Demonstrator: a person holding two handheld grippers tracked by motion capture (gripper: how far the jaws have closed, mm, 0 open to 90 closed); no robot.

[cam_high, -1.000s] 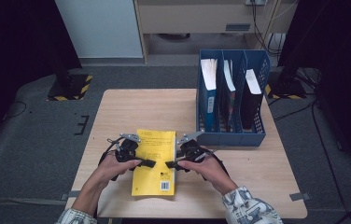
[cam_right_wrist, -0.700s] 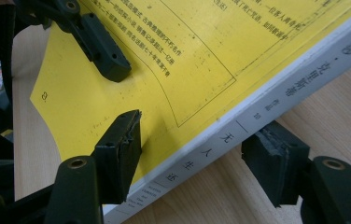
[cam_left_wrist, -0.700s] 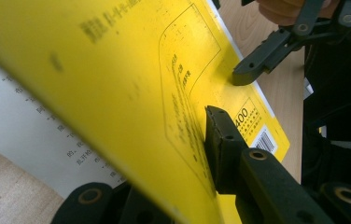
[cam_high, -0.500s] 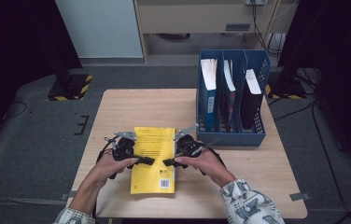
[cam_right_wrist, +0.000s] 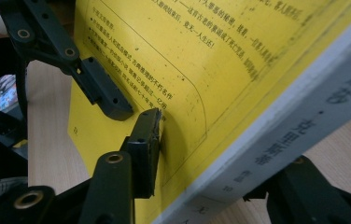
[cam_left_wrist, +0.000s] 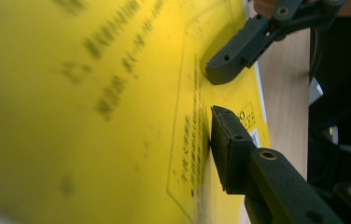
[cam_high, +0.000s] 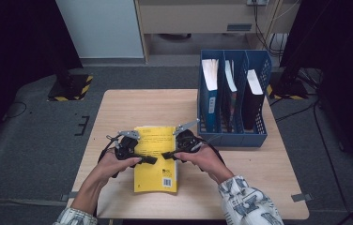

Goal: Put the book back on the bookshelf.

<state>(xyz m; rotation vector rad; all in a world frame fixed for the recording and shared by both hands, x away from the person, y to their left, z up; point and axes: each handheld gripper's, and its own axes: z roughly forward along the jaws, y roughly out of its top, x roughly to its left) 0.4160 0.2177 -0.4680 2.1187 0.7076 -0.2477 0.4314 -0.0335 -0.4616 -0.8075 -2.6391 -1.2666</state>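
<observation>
Two hands grip a yellow book from both sides on the table.

The yellow book point(cam_high: 156, 157) lies near the front middle of the table point(cam_high: 118, 108), just left of the blue file rack point(cam_high: 233, 136). Both forearms come in from the near edge, angled toward each other, hands turned inward so the tools face one another across the cover. The left tool point(cam_high: 147, 159) has one jaw pressed on the cover; its other jaw is hidden, so I cannot tell how far it is closed. The right tool point(cam_right_wrist: 211, 168) clamps the book's spine edge, one jaw on the cover and one beneath, with that edge lifted off the table.
</observation>
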